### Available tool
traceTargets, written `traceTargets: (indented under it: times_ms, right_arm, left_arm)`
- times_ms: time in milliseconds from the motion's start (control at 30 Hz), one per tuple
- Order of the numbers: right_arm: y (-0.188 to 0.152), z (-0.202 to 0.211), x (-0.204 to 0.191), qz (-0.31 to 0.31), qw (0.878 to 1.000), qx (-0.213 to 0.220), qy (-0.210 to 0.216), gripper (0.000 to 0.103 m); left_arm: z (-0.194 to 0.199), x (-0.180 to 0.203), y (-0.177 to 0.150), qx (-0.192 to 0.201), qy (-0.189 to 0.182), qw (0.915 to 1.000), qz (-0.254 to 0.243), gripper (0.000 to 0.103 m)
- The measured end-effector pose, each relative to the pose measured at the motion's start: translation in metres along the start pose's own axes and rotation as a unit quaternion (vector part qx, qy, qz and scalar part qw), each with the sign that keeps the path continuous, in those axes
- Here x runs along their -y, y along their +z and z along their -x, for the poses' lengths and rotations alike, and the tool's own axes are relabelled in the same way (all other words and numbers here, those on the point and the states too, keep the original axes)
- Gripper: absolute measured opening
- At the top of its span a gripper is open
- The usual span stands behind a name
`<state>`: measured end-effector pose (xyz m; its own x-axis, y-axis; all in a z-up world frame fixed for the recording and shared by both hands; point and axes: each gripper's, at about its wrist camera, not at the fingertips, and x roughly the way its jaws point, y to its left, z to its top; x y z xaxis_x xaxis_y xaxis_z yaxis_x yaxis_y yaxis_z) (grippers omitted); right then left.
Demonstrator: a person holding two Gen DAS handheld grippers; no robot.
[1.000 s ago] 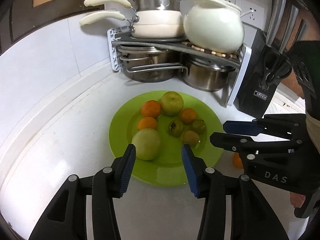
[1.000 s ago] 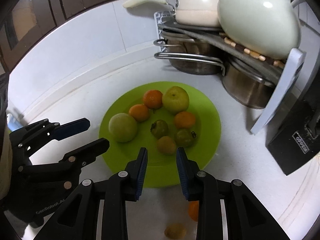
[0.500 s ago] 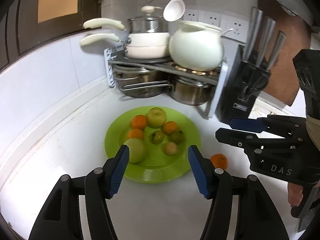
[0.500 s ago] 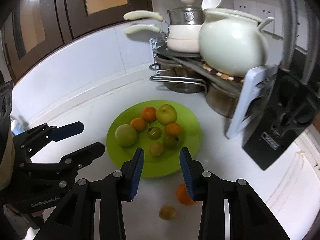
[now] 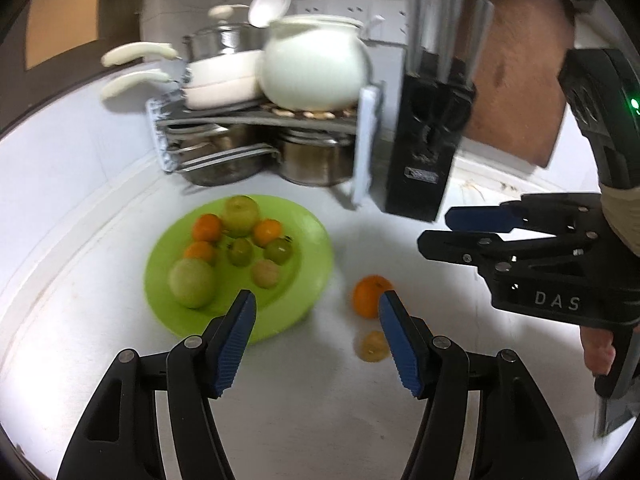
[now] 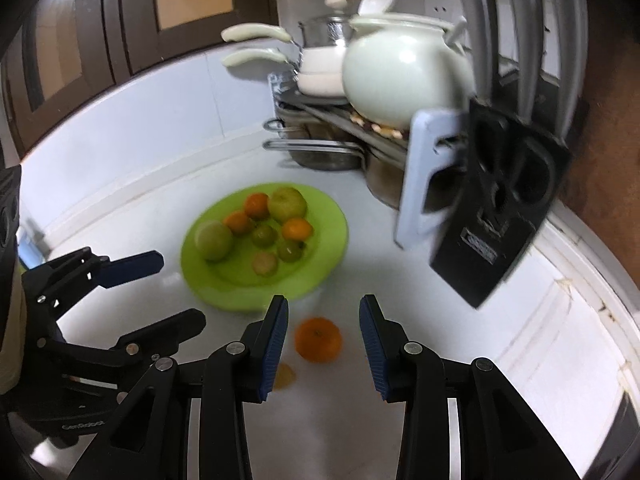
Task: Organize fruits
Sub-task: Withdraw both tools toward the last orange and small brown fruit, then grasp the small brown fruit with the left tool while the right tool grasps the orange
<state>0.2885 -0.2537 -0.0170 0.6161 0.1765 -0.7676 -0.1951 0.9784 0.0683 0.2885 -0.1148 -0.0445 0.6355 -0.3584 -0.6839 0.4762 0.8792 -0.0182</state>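
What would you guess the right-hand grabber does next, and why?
Probably the right gripper eases down around the loose orange and closes. Its jaws are open with that orange between them on the counter, off the green plate where the other fruit sits.

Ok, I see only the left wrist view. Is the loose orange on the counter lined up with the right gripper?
Observer: Yes. In the right wrist view the orange is framed in the middle between the open jaws of the right gripper, and nothing touches it.
Operator: And the small yellowish fruit beside it?
Observer: In that view the small fruit is half hidden behind the gripper's left finger, outside the gap.
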Motion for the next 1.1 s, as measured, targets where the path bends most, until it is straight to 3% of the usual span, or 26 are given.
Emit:
traceTargets:
  times_ms: [300,367,433,767,1100]
  right_arm:
    - [-0.028,-0.014,0.017,-0.025,0.999,-0.035,-0.004,0.038]
    - [-0.034,-0.018,0.020,-0.033,0.999,-0.043,-0.005,0.038]
    - [-0.040,-0.022,0.022,-0.040,0.998,-0.053,-0.004,0.038]
    - [-0.057,-0.037,0.028,-0.057,0.995,-0.082,-0.002,0.038]
    - [-0.059,-0.046,0.026,-0.057,0.994,-0.094,0.004,0.038]
  left_arm:
    - [-0.035,0.021,-0.014,-0.049,-0.055,0.9973,-0.010,0.061]
    - [-0.044,0.023,-0.016,-0.066,-0.063,0.9958,-0.003,0.054]
    - [-0.053,0.024,-0.019,-0.080,-0.075,0.9939,0.005,0.054]
    - [-0.078,0.026,-0.027,-0.113,-0.083,0.9900,0.012,0.041]
    - [-0.087,0.027,-0.029,-0.119,-0.086,0.9891,0.011,0.027]
